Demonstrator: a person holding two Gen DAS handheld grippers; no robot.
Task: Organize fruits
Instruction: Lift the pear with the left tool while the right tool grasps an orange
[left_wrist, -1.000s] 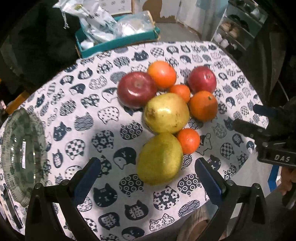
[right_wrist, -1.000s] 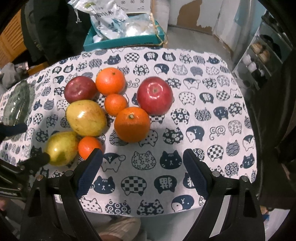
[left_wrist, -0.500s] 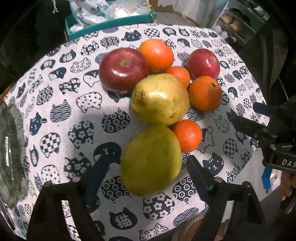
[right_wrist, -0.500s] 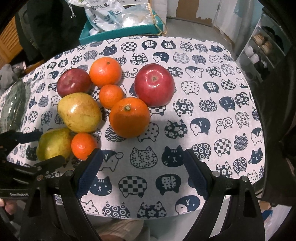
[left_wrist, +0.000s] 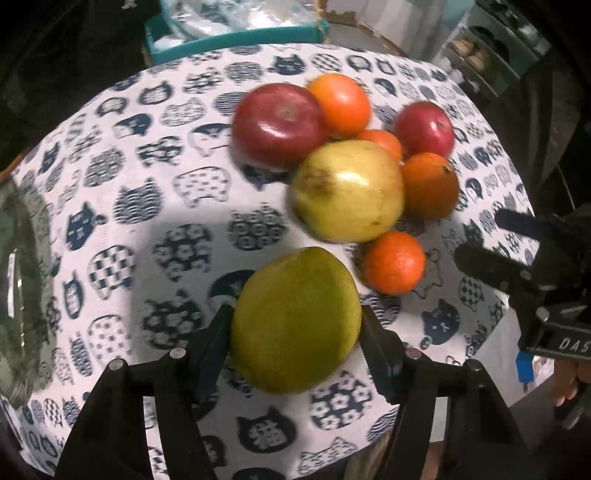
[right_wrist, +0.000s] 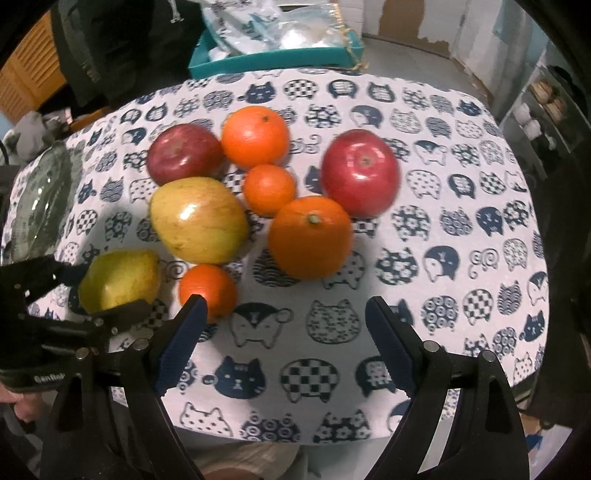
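Observation:
A green pear (left_wrist: 295, 325) lies on the cat-print tablecloth (left_wrist: 147, 206), nearest of a cluster of fruit. My left gripper (left_wrist: 295, 314) is closing its jaws on it, and both blue pads touch its sides. Behind it sit a yellow pear (left_wrist: 347, 192), two red apples (left_wrist: 277, 125) (left_wrist: 424, 129), two oranges (left_wrist: 340, 103) (left_wrist: 428, 184) and two small mandarins (left_wrist: 393, 262) (left_wrist: 380, 140). My right gripper (right_wrist: 284, 306) hangs open over bare cloth in front of the big orange (right_wrist: 310, 236), its left pad close to a mandarin (right_wrist: 207, 288).
A clear glass bowl (left_wrist: 22, 288) stands at the table's left edge. A teal box (right_wrist: 277, 55) with plastic bags sits beyond the far edge. Shelves stand at the right. A person's hand (left_wrist: 569, 380) holds the right gripper's handle.
My left gripper has dropped toward the green pear and its jaws have gone from wide open to touching the fruit. The right gripper has drifted slightly closer to the fruit, still open.

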